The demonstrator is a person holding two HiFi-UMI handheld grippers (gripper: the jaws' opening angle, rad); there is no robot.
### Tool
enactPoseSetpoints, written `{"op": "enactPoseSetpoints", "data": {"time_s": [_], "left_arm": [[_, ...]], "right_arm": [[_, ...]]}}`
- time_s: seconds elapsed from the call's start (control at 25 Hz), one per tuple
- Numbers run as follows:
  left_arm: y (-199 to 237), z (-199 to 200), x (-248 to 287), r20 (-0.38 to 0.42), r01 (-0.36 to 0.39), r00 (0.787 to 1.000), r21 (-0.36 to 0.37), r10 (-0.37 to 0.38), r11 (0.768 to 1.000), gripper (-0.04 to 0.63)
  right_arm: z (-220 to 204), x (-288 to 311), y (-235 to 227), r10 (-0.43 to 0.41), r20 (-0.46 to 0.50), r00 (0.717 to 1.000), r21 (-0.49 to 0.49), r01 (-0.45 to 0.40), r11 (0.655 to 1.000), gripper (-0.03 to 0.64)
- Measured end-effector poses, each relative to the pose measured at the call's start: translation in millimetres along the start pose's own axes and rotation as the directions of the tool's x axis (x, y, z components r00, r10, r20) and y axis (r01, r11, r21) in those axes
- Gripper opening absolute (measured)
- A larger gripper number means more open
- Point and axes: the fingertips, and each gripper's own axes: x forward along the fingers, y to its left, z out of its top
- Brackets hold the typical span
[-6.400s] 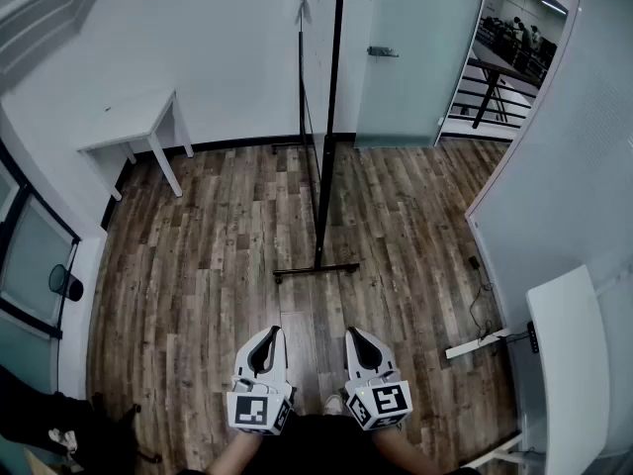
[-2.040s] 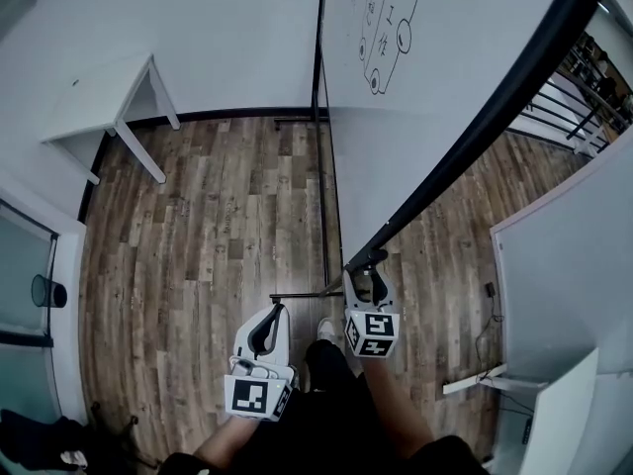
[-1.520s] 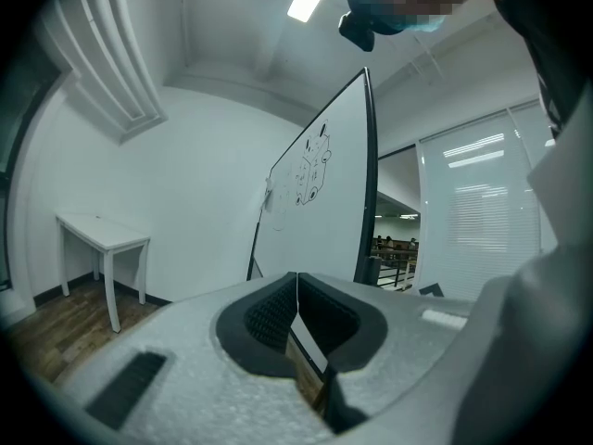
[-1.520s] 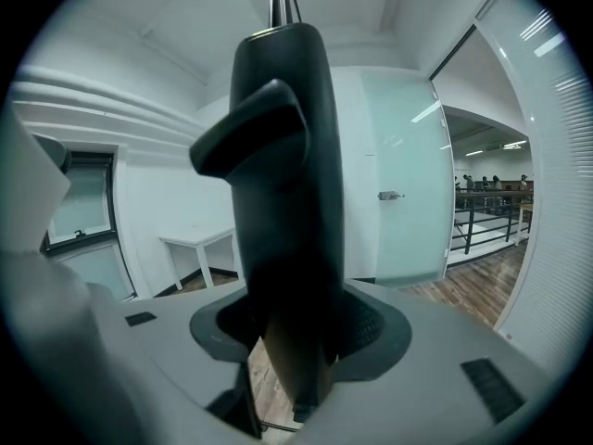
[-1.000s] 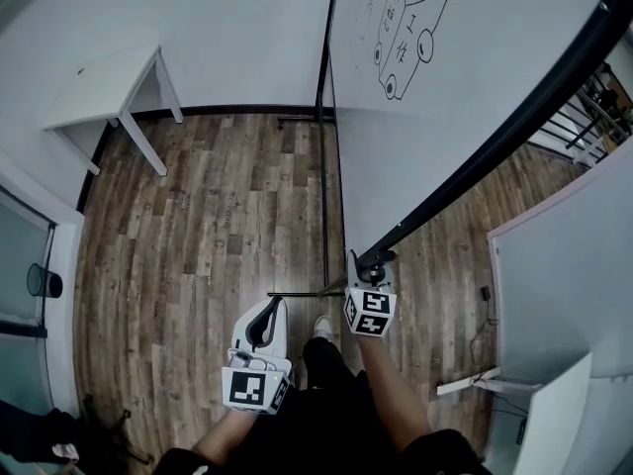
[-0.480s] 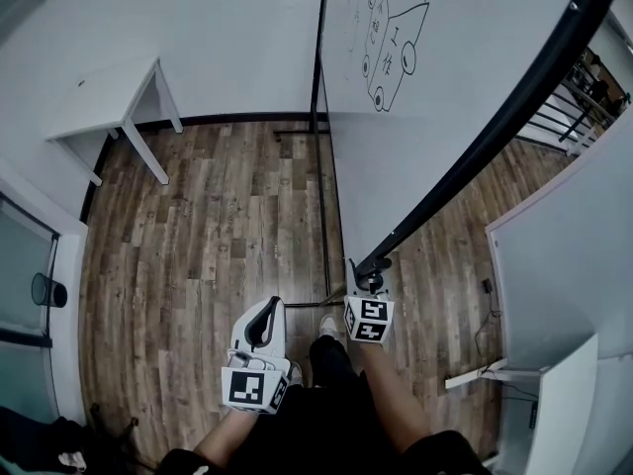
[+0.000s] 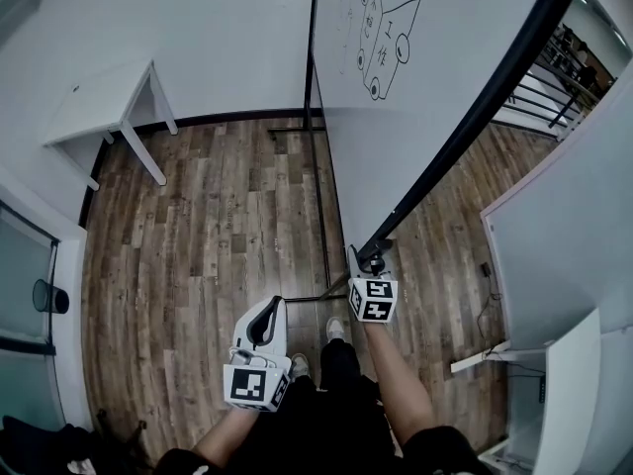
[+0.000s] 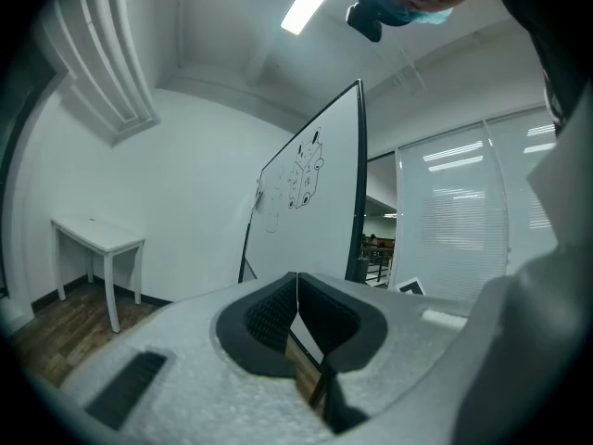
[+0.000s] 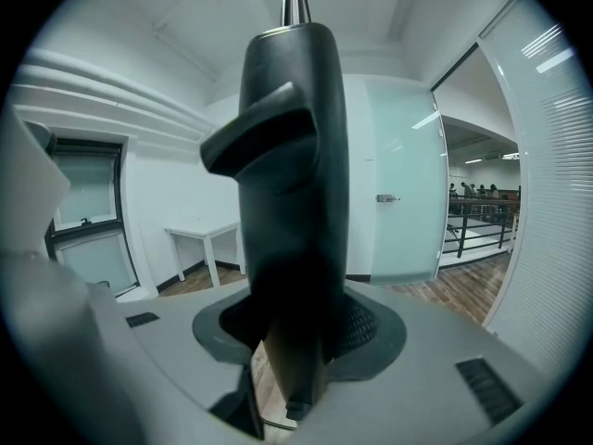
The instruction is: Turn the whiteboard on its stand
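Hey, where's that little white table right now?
In the head view the white table stands at the upper left against the wall, well to the left of the whiteboard.

We find ourselves in an office room: a marker-sketched whiteboard (image 7: 425, 97) on its stand, a bare white table (image 7: 94, 102) against the wall, plank floor (image 7: 218, 226), a frosted glass door (image 9: 403, 221) and slatted blinds (image 8: 463, 211).

Right gripper (image 7: 369, 262) raised ahead, right forearm (image 7: 396, 379) extended; jaws wide, clamped on black whiteboard frame (image 9: 295, 174). Left gripper (image 7: 265, 310) low near body, pointing forward; jaws together, nothing between.
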Motion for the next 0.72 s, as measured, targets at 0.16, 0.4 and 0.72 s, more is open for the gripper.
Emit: {"op": "enactPoseSetpoints", "data": {"time_s": [0.16, 0.4, 0.72], "left_arm": [[-5, 1, -10, 0.000, -0.003, 1.000, 0.002, 0.003, 1.000, 0.018], [1, 4, -26, 0.017, -0.029, 0.999, 0.006, 0.028, 1.000, 0.018], [-14, -9, -56, 0.016, -0.052, 0.999, 0.009, 0.052, 0.999, 0.018]], "right_arm": [[-4, -9, 11, -0.004, 0.004, 1.000, 0.010, 0.004, 1.000, 0.167], [-7, -20, 25, -0.005, 0.014, 1.000, 0.011, 0.004, 1.000, 0.167], [-27, -51, 44, 0.012, 0.022, 1.000, 0.012, -0.012, 1.000, 0.167]]}}
